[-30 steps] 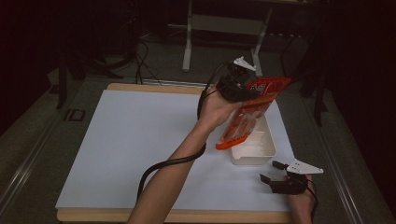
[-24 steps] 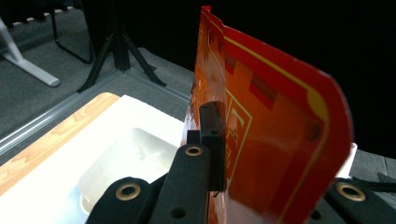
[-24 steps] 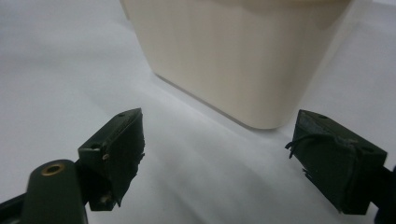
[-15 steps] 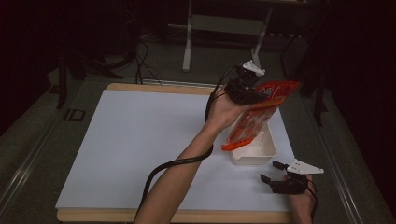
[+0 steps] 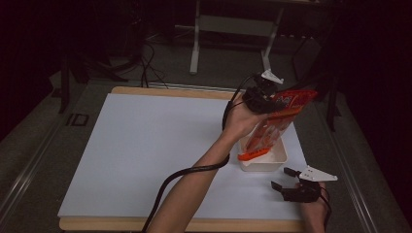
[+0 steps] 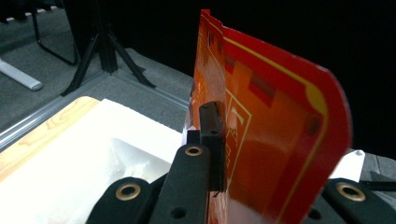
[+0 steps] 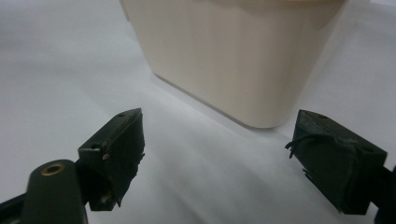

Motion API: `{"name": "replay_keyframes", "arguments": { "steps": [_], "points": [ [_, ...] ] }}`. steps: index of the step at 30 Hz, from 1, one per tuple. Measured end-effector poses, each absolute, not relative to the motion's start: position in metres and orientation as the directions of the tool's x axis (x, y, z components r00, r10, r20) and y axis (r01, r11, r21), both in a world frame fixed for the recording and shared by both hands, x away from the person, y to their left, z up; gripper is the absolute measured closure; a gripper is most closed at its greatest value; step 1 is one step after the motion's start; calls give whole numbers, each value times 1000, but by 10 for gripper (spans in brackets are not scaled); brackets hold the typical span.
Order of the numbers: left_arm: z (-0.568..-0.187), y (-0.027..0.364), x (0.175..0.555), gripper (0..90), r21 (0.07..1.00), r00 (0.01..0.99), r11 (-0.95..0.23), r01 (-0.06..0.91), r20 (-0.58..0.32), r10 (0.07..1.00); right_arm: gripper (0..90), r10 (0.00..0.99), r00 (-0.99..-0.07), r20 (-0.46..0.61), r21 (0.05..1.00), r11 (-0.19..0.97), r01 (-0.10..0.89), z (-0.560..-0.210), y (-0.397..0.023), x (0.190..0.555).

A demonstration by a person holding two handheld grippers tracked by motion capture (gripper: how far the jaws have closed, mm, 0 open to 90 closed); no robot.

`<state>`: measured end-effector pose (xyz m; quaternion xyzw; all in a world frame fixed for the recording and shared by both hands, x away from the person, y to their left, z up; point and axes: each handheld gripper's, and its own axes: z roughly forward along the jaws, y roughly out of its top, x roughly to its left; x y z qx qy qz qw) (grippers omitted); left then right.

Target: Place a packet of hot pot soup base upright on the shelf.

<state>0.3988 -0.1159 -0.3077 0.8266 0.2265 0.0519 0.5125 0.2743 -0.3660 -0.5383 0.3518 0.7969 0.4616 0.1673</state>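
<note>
High view: left gripper (image 5: 262,97) clamped on the upper end of a red-orange packet (image 5: 277,121), held tilted above the white bin (image 5: 277,160) near the desk's right edge. Right gripper (image 5: 284,180) rests on the desk by its near right corner, jaws spread wide, just short of the bin.

From above my side, the high view looks forward and down over the whole white table (image 5: 145,160). My left gripper (image 6: 212,140) camera, raised, faces along its jaws toward the table's far edge. My right gripper (image 7: 219,158) camera sits low, close to the cream bin (image 7: 233,56), which the high view shares (image 5: 265,162).
</note>
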Motion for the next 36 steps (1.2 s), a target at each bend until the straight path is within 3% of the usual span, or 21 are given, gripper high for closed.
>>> {"name": "replay_keyframes", "arguments": {
  "steps": [19,36],
  "points": [
    [-341,-121,405,900,895,858,-292,337,-164,487,170,719,-692,56,853,325,407,-538,-367,273],
    [-353,-122,395,900,922,844,-276,273,-91,529,170,718,-694,45,848,339,406,-538,-365,273]
  ]
}}
